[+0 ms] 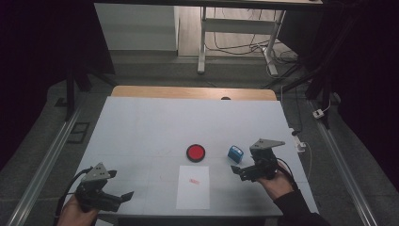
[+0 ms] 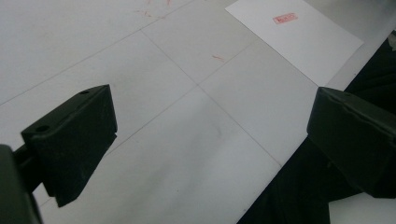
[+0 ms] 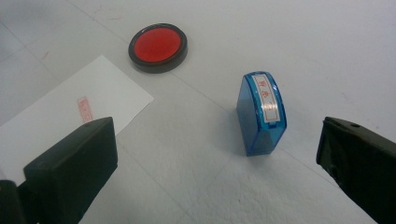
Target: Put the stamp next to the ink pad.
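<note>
A blue see-through stamp (image 1: 235, 153) with a white label on top stands on the white table, right of a round red ink pad (image 1: 195, 152). In the right gripper view the stamp (image 3: 261, 112) stands a little ahead of my right gripper (image 3: 215, 135), whose jaws are wide open and touch nothing. The ink pad (image 3: 158, 46) lies farther off. A white sheet of paper (image 1: 193, 187) with a small red imprint (image 1: 194, 181) lies near the front edge. My left gripper (image 1: 120, 184) stands open and empty at the front left, over bare table (image 2: 187, 140).
The table's front edge (image 2: 280, 172) runs just under the left gripper's right jaw. A wooden strip (image 1: 193, 92) borders the far edge. Beyond it are desk legs and cables on the floor. A power strip (image 1: 301, 143) hangs off the table's right edge.
</note>
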